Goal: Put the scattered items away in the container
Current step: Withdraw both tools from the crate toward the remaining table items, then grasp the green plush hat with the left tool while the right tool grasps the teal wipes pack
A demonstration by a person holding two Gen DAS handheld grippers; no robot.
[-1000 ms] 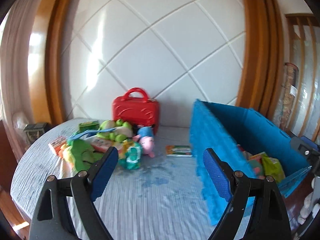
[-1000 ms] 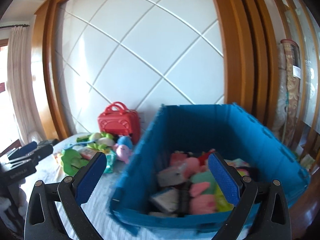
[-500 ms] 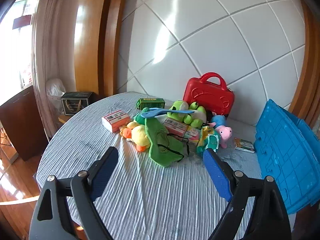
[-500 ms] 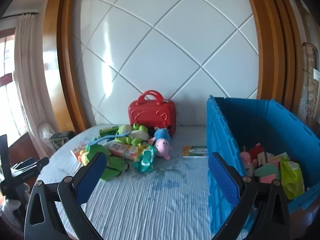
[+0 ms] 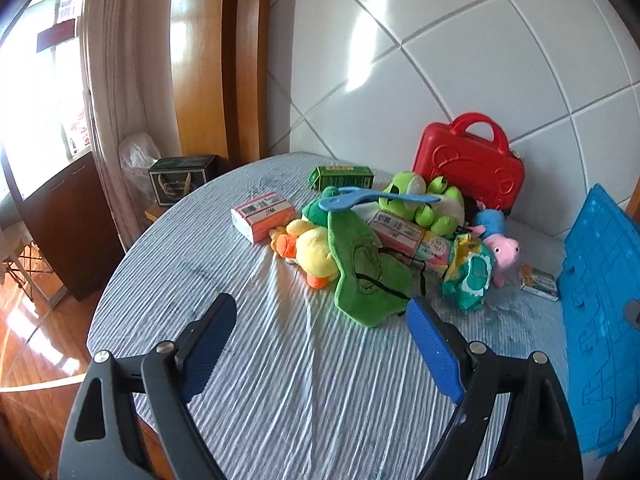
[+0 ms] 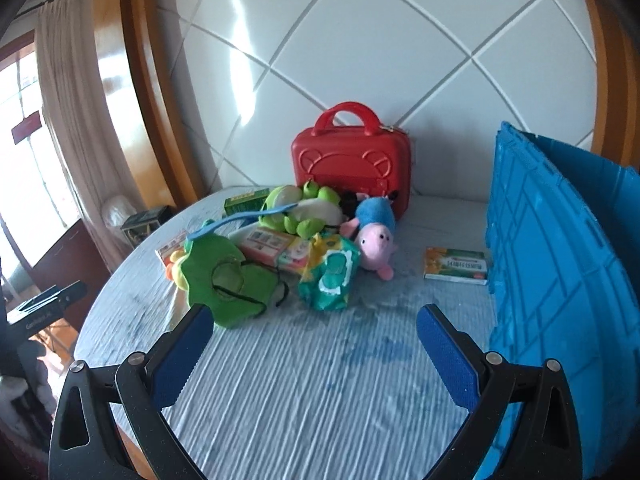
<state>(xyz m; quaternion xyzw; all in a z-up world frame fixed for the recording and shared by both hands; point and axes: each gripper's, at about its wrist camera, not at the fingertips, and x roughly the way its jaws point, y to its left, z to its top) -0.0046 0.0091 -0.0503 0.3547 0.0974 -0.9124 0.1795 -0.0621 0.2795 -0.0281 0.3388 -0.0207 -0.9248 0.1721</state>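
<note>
Scattered items remain heaped on the striped tablecloth (image 5: 280,380): green plush (image 6: 228,280), yellow duck (image 5: 308,252), pink pig (image 6: 374,240), wipes packet (image 6: 330,276), boxes, red case (image 6: 352,168). We judge much left to load; the blue container (image 6: 560,280) stands just beside, its contents hidden. Left gripper (image 5: 320,344) and right gripper (image 6: 316,352) both gape wide, holding nothing, touching nothing.

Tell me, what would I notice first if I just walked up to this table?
Probably the shiny red toy suitcase standing upright at the back by the white wall. Right in front of it is a colourful heap of toys, with a green frog plush, a yellow duck plush and a pink pig plush in a blue top. On the right stands the tall blue crate.
</note>
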